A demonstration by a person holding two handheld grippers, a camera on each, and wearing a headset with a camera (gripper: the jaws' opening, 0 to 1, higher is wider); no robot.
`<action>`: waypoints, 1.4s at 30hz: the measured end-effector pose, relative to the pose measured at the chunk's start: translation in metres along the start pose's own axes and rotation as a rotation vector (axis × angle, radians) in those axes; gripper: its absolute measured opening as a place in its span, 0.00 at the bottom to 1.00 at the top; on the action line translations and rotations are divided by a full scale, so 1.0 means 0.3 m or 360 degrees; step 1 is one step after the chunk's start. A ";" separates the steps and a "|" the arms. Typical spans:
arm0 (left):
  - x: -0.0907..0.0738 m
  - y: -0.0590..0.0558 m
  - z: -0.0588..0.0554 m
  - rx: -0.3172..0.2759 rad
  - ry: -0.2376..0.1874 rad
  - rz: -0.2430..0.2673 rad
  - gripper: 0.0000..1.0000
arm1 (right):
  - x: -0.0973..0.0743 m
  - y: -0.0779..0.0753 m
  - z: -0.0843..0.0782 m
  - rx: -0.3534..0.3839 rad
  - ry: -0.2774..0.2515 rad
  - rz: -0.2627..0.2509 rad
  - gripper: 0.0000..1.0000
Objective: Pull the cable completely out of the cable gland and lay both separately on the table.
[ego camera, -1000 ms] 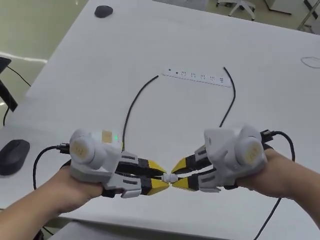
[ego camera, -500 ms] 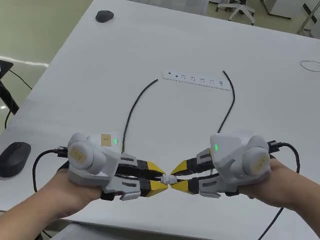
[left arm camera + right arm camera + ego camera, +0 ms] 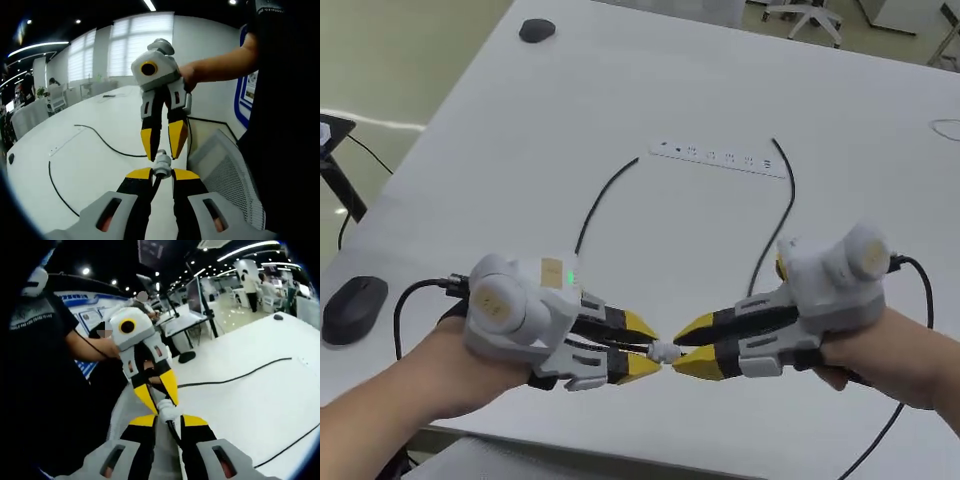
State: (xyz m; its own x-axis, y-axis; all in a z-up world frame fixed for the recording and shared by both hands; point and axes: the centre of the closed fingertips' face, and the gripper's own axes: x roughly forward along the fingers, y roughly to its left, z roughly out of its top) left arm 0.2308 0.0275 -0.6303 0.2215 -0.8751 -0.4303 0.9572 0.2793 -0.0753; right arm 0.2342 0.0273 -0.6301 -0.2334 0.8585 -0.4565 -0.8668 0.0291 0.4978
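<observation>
Cable gland point(image 3: 665, 352) is held above the surface point(image 3: 570, 120): right gripper point(image 3: 678, 350) fingers clamped on it, left gripper point(image 3: 653, 350) fingers clamped on the cable point(image 3: 156, 183) entering it. Extraction appears to be in hand. The next move calls for drawing both grippers straight apart.

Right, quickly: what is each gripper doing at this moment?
Left gripper: closed on one end of the cable gland, with the cable running between its jaws.
Right gripper: closed on the cable gland's other end.
</observation>
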 end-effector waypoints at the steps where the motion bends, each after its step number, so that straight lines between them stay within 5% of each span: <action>1: 0.002 0.000 0.004 0.0016 0.0004 0.0005 0.14 | -0.002 0.011 0.006 0.0080 -0.0028 0.0043 0.15; 9: 0.024 0.007 0.011 0.0081 0.0059 0.0045 0.14 | -0.018 -0.001 0.005 0.0301 -0.0112 0.0231 0.13; 26: 0.065 0.013 0.022 0.0120 0.0121 0.0072 0.14 | -0.032 0.012 -0.031 0.0358 -0.0072 0.0394 0.08; 32: 0.071 0.005 0.008 0.0039 0.0129 0.0063 0.14 | -0.029 0.017 -0.045 0.0188 -0.0042 0.0356 0.07; 42: 0.063 -0.006 0.001 -0.0087 0.0085 0.0028 0.14 | -0.022 0.023 -0.052 -0.0222 0.0013 0.0124 0.07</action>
State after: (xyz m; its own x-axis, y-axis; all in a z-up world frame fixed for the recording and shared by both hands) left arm 0.2334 0.0104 -0.6379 0.2268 -0.8480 -0.4790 0.9413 0.3172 -0.1158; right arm 0.2228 0.0138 -0.6352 -0.3057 0.8512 -0.4267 -0.8984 -0.1095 0.4252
